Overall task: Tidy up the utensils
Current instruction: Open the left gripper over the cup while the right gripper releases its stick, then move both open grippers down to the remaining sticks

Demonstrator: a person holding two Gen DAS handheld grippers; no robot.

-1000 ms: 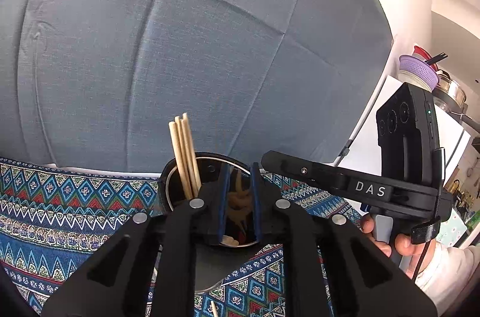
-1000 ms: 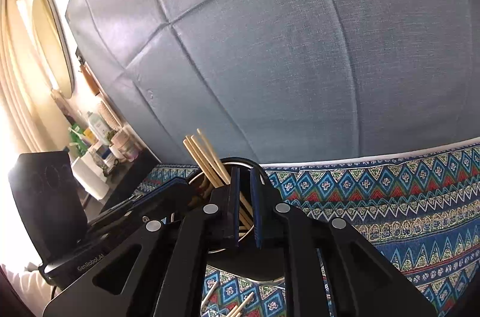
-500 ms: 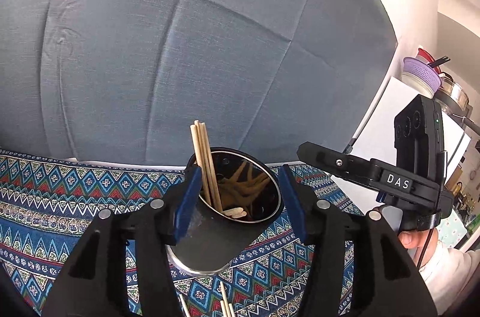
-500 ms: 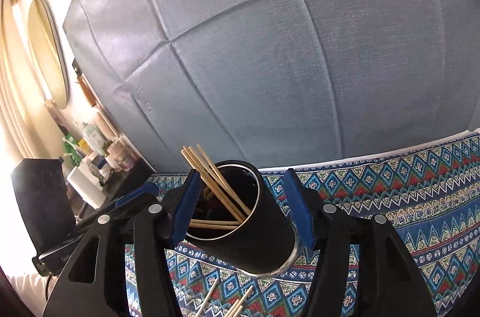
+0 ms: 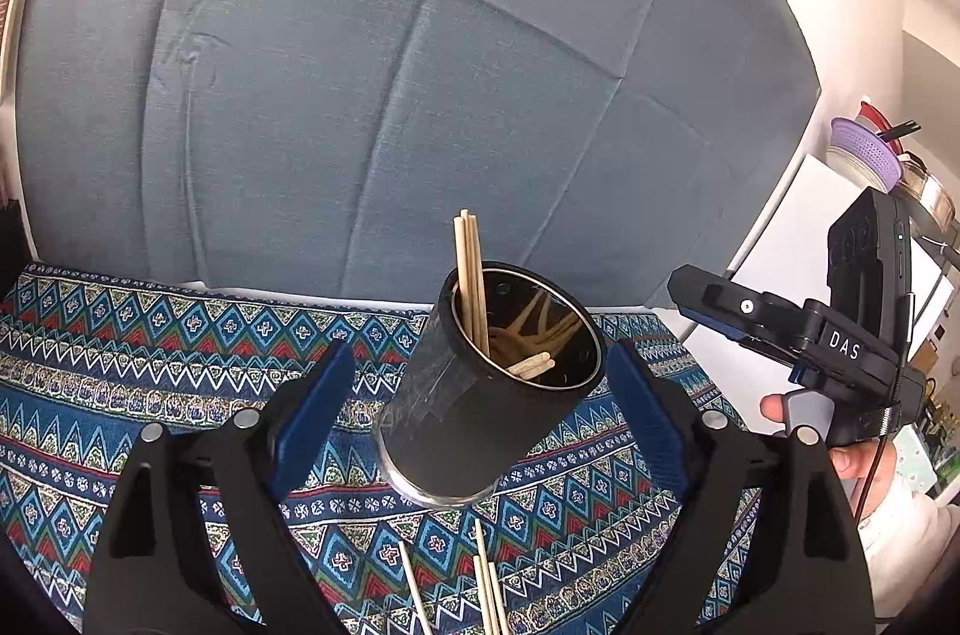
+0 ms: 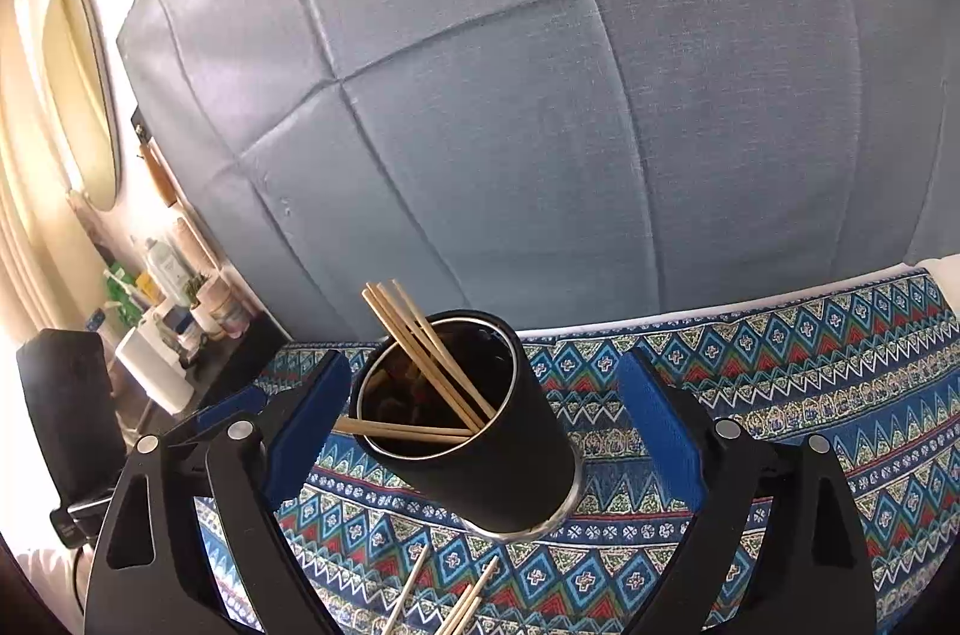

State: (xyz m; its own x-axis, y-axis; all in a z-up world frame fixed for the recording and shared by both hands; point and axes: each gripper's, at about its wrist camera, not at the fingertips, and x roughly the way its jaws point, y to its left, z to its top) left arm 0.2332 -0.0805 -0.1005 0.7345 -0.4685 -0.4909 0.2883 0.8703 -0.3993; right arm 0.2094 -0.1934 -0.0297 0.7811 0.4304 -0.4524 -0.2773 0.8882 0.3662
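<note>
A black cylindrical cup [image 5: 480, 425] stands on the patterned cloth [image 5: 120, 365]; it also shows in the right wrist view [image 6: 492, 455]. Several wooden chopsticks [image 5: 471, 287] stand in it, and they show in the right wrist view [image 6: 432, 347] too. More loose chopsticks [image 5: 486, 587] lie on the cloth in front of the cup [image 6: 468, 599]. My left gripper [image 5: 480, 395] is open and empty, its jaws wide on either side of the cup, not touching. My right gripper [image 6: 486, 413] is open and empty the same way. The right gripper's body [image 5: 840, 347] shows at the right of the left wrist view.
A blue-grey upholstered back panel [image 5: 390, 95] rises behind the cloth. A white cabinet with a purple colander and pots [image 5: 870, 155] stands at the right. A dark shelf with bottles [image 6: 174, 299] and a round mirror [image 6: 84, 95] are at the left.
Both grippers were shut over the cup a second ago. They have opened wide and drawn back, and the chopsticks now stand free in the cup.
</note>
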